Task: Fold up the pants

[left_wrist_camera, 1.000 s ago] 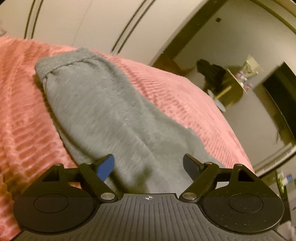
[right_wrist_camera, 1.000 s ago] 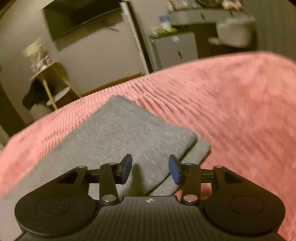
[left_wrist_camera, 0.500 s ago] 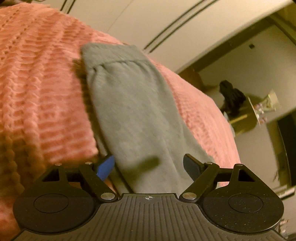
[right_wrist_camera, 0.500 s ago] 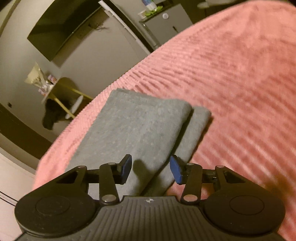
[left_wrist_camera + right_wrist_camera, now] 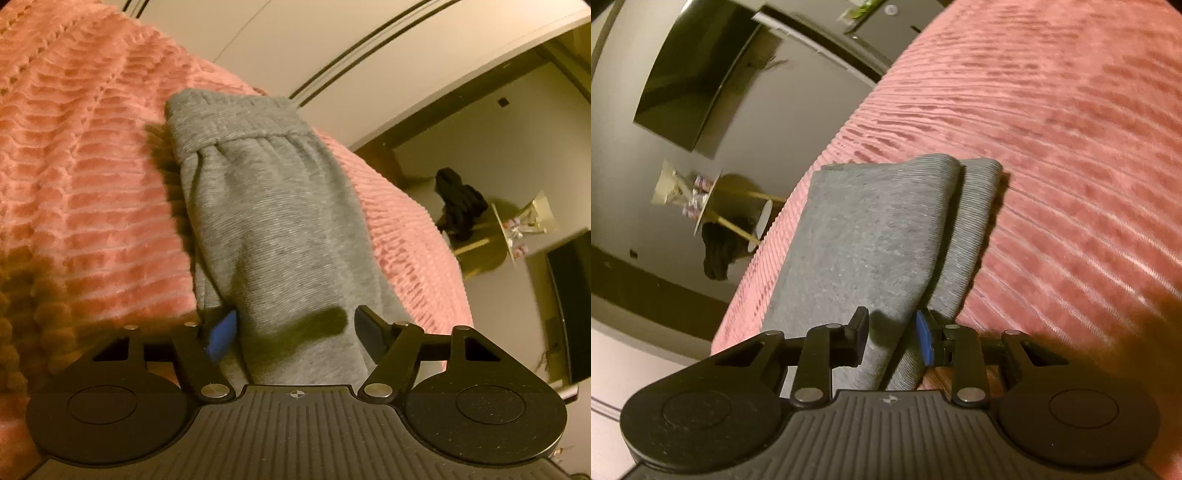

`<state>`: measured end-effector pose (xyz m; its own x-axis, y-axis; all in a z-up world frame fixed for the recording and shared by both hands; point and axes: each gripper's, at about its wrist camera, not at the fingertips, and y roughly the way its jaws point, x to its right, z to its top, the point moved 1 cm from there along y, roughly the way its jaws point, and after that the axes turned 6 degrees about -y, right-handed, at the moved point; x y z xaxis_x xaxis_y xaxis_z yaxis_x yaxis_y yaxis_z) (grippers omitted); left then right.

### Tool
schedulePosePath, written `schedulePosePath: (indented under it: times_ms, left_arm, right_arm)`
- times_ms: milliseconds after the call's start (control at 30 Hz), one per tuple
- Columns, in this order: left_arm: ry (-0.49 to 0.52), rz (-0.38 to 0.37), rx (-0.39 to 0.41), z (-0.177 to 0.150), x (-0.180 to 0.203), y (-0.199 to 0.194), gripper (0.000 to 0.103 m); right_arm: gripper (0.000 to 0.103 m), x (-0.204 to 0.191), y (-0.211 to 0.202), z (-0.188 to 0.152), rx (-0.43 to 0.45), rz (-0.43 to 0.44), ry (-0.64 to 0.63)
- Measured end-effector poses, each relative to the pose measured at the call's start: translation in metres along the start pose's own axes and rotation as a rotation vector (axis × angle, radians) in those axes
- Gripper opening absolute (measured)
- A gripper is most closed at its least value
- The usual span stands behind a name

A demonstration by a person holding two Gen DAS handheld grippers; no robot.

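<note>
We see the grey pants [image 5: 280, 236] lying folded lengthwise on the pink blanket [image 5: 81, 206], stretched out ahead of both tongs.

In the left wrist view, the left gripper [image 5: 295, 326] stands wide, its fingers straddling the near part of the pants. The blue pad [image 5: 221, 334] sits at the left edge of the cloth, apparently tucked against the fold there; the dark finger [image 5: 369, 326] is at the right edge. Nothing is pinched between them. The waistband [image 5: 236, 118] lies at the far end, straight ahead of these tongs.

In the right wrist view, the right gripper [image 5: 892, 338] is narrower but not closed. Grey cloth [image 5: 864, 236] passes between its fingers; whether the pads press on it we cannot tell. Ahead of these tongs the pants show two layers, the upper one slightly left, the lower edge [image 5: 975, 206] peeking out just to its right. The blanket [image 5: 1071, 147] spreads to the right of the tongs.

Beyond the bed, to the left of the right tongs, stand a small table [image 5: 713, 199] and a dark screen [image 5: 690, 85].
</note>
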<state>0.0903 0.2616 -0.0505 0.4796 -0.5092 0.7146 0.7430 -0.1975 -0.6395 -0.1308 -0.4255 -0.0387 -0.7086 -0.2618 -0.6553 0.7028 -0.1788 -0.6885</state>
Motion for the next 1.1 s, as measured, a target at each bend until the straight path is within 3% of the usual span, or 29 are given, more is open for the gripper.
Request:
schedulePosePath:
  times_ms: [300,400,533,567,600,667,900,1100]
  left_arm:
    - [0.025,0.025,0.007,-0.003,0.009,0.001,0.074]
    - [0.038,0.055,-0.003,-0.002,0.012,0.005,0.063]
    - [0.025,0.127,-0.026,0.004,0.011,0.011,0.032]
    - [0.028,0.131,-0.03,0.006,0.012,0.01,0.025]
    - [0.035,0.127,-0.032,0.008,0.013,0.009,0.024]
    - [0.056,0.122,-0.027,0.01,0.016,0.004,0.018]
    - [0.073,0.048,0.018,0.012,0.025,-0.023,0.014]
    - [0.07,0.098,-0.001,0.007,0.008,-0.027,0.014]
  right_arm:
    - [0.032,0.003,0.006,0.004,-0.013,0.032,0.059]
    - [0.032,-0.003,0.012,0.007,-0.013,0.027,0.053]
    - [0.031,-0.005,0.022,0.011,-0.032,0.01,0.089]
    - [0.026,-0.007,0.022,0.013,-0.036,0.004,0.088]
    - [0.014,-0.011,0.021,0.015,-0.039,-0.012,0.07]
    - [0.005,-0.019,0.019,0.018,-0.036,-0.051,0.019]
    - [0.002,-0.046,-0.013,0.022,0.101,-0.091,-0.134]
    - [0.002,-0.038,-0.01,0.012,0.103,-0.186,-0.185]
